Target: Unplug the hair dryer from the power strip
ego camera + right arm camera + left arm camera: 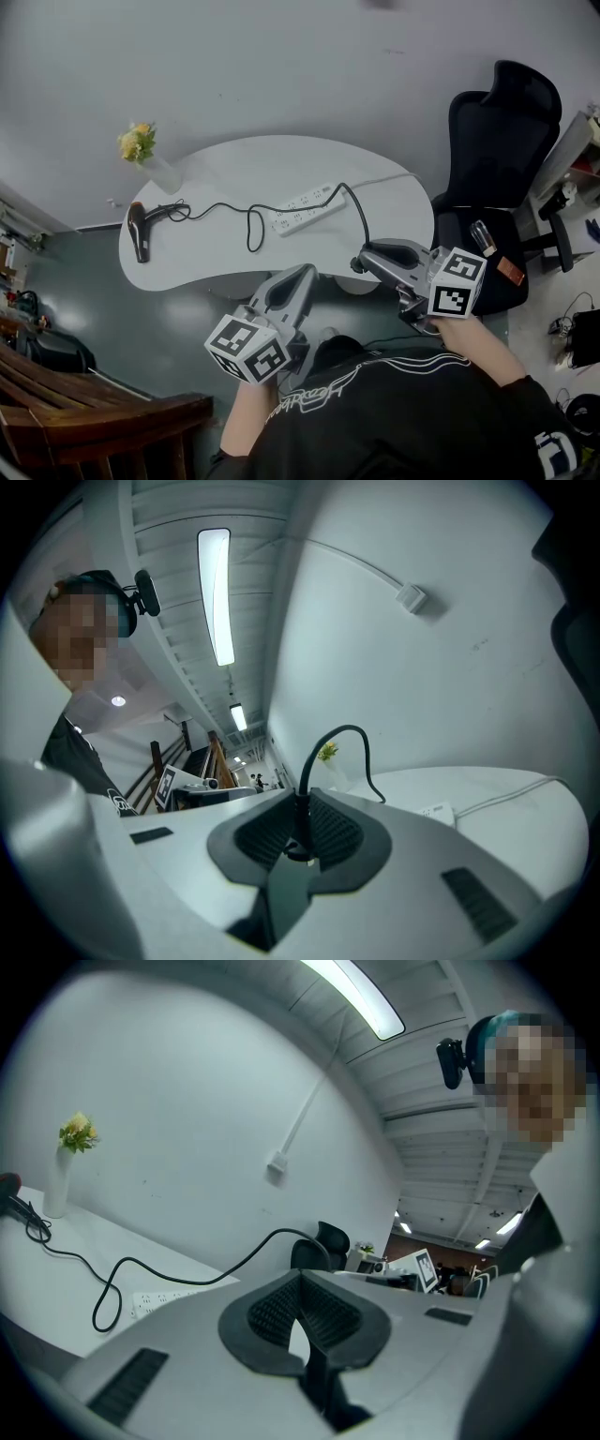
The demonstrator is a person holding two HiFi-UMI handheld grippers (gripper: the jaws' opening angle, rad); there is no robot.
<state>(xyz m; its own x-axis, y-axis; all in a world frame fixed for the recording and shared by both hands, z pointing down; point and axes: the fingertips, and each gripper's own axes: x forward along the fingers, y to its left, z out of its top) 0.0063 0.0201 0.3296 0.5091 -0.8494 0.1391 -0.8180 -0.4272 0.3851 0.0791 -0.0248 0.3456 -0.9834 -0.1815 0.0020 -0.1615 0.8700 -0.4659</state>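
Note:
A black hair dryer (139, 230) lies at the left end of the white table (234, 159). Its black cord (251, 230) loops past the white power strip (307, 208) and runs off the table's near edge to my right gripper (361, 261). That gripper (302, 822) is shut on the cord's plug end, and the cord (333, 738) arches up out of its pads, away from the power strip (436, 810). My left gripper (305, 272) hangs below the table's near edge, shut and empty (300, 1283). The left gripper view also shows the power strip (155, 1302).
A vase with yellow flowers (141, 145) stands at the table's far left. To the right of the table is a black office chair (497, 141). A wooden bench (94, 422) sits at the lower left. The strip's white cable (506, 794) trails off to the right.

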